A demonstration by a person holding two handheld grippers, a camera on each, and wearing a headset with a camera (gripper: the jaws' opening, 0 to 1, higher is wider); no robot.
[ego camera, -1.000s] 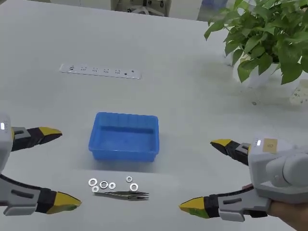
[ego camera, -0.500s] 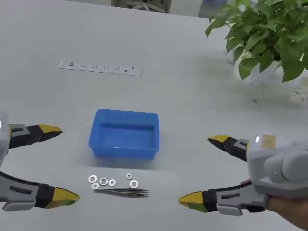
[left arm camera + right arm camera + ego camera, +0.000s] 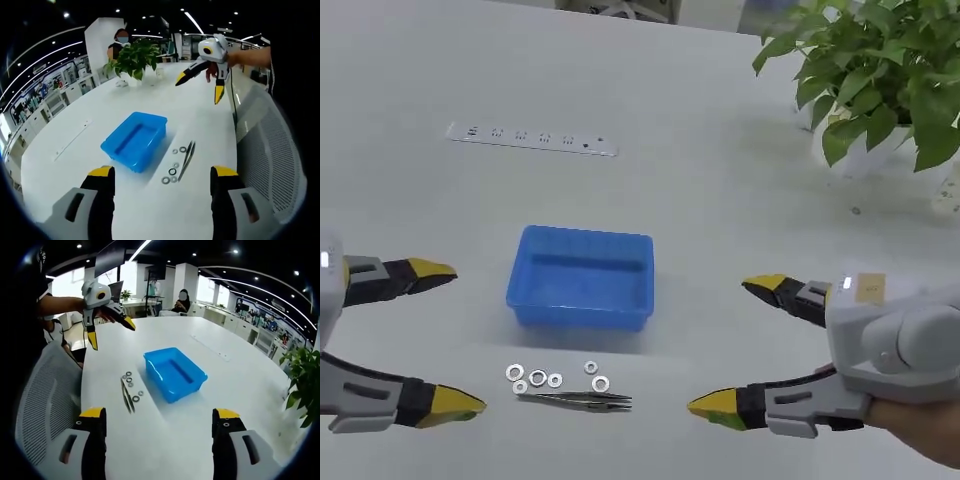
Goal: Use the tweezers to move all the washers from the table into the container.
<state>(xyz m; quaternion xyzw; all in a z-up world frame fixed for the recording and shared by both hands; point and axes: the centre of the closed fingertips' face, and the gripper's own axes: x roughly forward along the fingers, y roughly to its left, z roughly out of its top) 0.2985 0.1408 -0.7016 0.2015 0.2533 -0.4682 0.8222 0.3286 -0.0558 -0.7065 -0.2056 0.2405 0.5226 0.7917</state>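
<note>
Several small metal washers (image 3: 555,378) (image 3: 174,165) (image 3: 131,385) lie loose on the white table, just in front of a blue tray (image 3: 581,277) (image 3: 135,139) (image 3: 174,372). Metal tweezers (image 3: 575,399) (image 3: 187,159) (image 3: 125,395) lie flat beside the washers, on the near side. My left gripper (image 3: 448,336) (image 3: 163,179) hovers open at the left of the tray. At the right my right gripper (image 3: 732,345) (image 3: 160,421) is open too. Both hold nothing and stand apart from the washers and tweezers.
A white power strip (image 3: 530,139) lies beyond the tray. A potted green plant (image 3: 880,75) stands at the far right corner. The table edge and a mesh chair (image 3: 42,395) are close behind the tweezers. People (image 3: 181,300) sit in the background.
Both grippers have drifted slightly inward and the head camera has shifted a little. Washers, tweezers and tray lie where they were.
</note>
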